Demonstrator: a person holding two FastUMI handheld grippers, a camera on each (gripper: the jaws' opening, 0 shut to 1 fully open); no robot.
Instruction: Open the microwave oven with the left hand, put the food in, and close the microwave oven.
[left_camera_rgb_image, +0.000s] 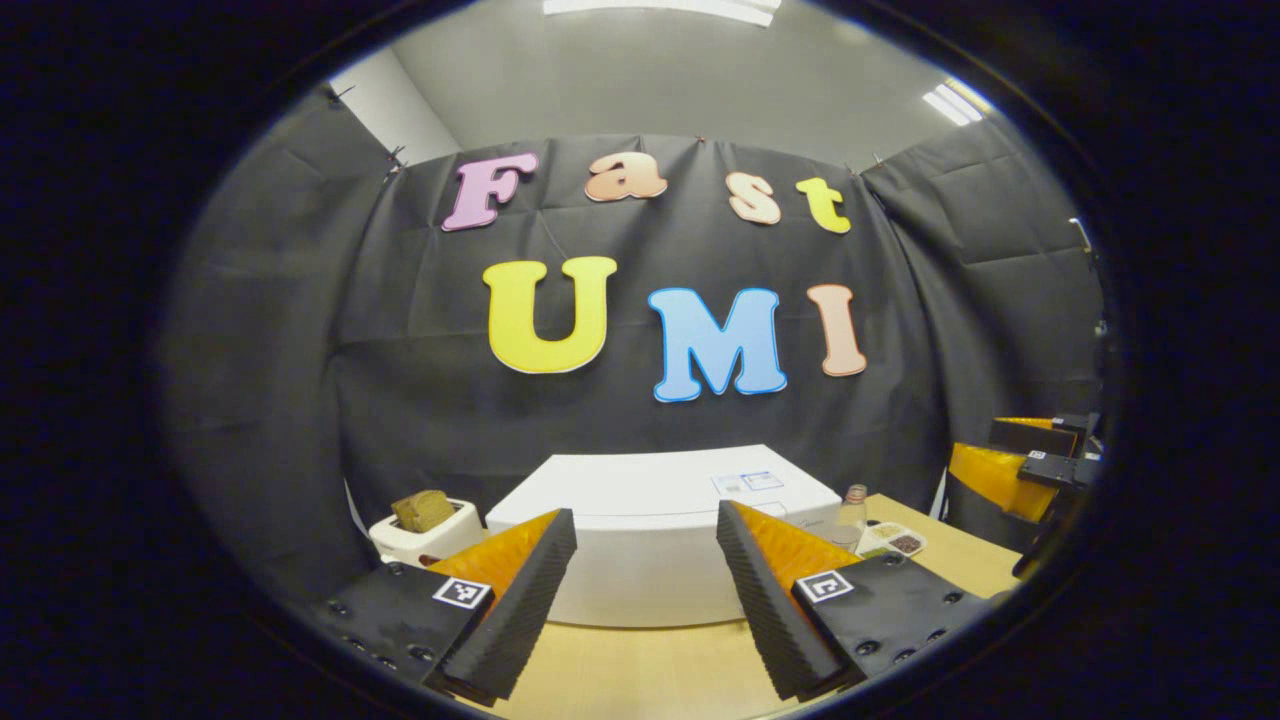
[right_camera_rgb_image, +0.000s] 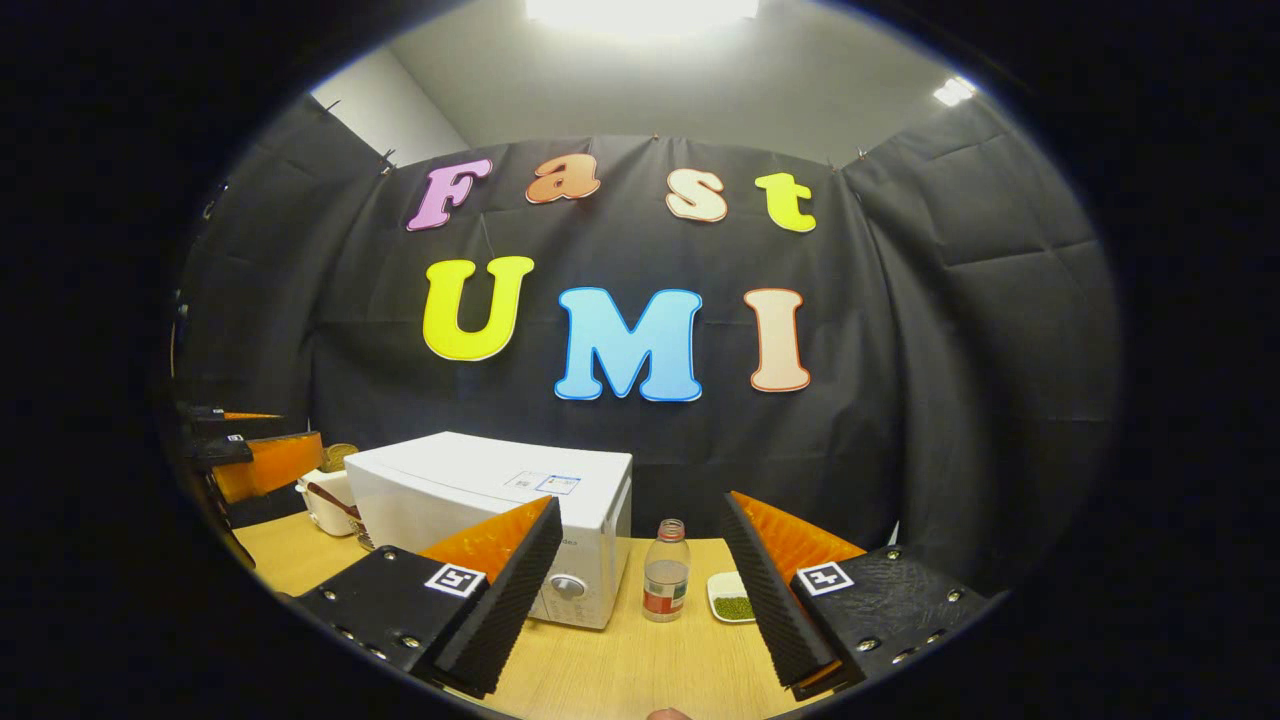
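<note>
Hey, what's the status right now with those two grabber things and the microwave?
Left hand-held gripper open, empty, facing microwave. Right hand-held gripper open, empty. Microwave door shut; food dish on table beside bottle. Nothing blocking.

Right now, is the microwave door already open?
No, in the right gripper view the microwave has its door flush against the front, beside the bottle on the table.

I see black cloth (right_camera_rgb_image: 950, 330) draped as the booth's wall on three sides, creased and pinned along its top edge. Above it rises a pale grey wall (left_camera_rgb_image: 660, 80), with bright ceiling lights (right_camera_rgb_image: 640, 10) overhead. Below lies a light wooden tabletop (right_camera_rgb_image: 640, 660).
</note>
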